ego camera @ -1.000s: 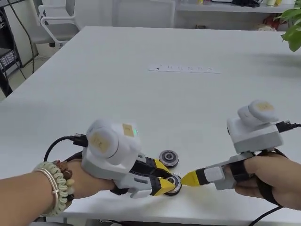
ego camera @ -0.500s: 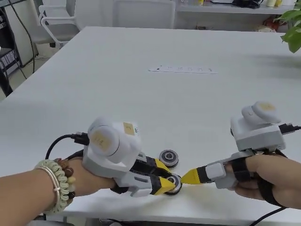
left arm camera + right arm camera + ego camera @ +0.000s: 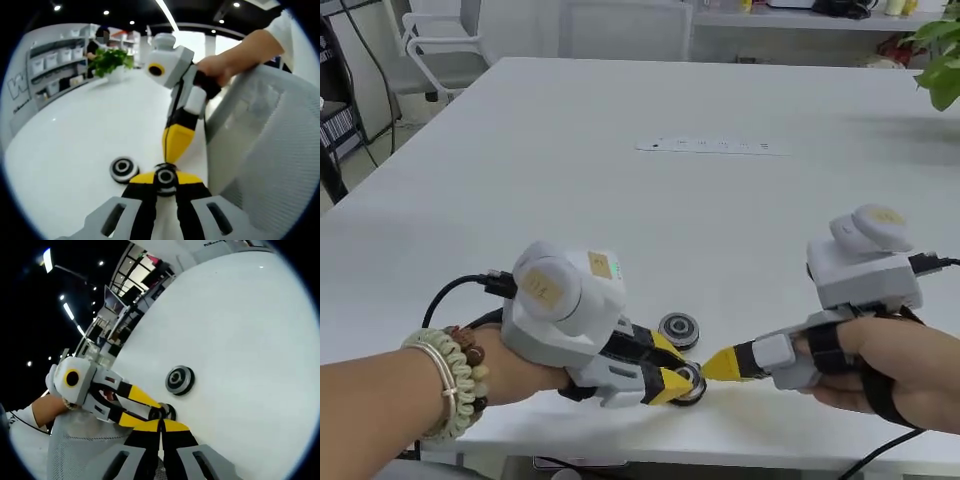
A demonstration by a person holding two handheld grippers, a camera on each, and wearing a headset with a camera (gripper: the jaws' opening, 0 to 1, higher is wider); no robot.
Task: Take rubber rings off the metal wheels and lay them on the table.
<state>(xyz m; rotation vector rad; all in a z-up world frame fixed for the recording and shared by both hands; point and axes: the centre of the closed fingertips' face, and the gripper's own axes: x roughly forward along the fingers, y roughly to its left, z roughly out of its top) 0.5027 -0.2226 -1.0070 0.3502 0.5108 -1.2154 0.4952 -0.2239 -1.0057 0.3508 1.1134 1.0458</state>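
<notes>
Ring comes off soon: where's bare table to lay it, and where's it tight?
Bare: the wide stretch of table between the loose wheel and the white strip, plus beyond that strip. Crowded: the near edge, where left gripper and right gripper meet at the held wheel.

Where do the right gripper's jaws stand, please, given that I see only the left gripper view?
Observer: In the right gripper view the right gripper has its jaws pressed together, with the tip at the held wheel. Whether they nip anything I cannot tell.
Operator: Thank you. Does anything else lie out beyond the two wheels?
Observer: Yes. The head view shows a flat white strip, seemingly a socket strip, in the middle of the table, far beyond the loose wheel.
Operator: And where does my gripper's cable run?
Observer: In the head view the black cable loops from the rear of the left gripper back toward the person's arm, away from both wheels.
</notes>
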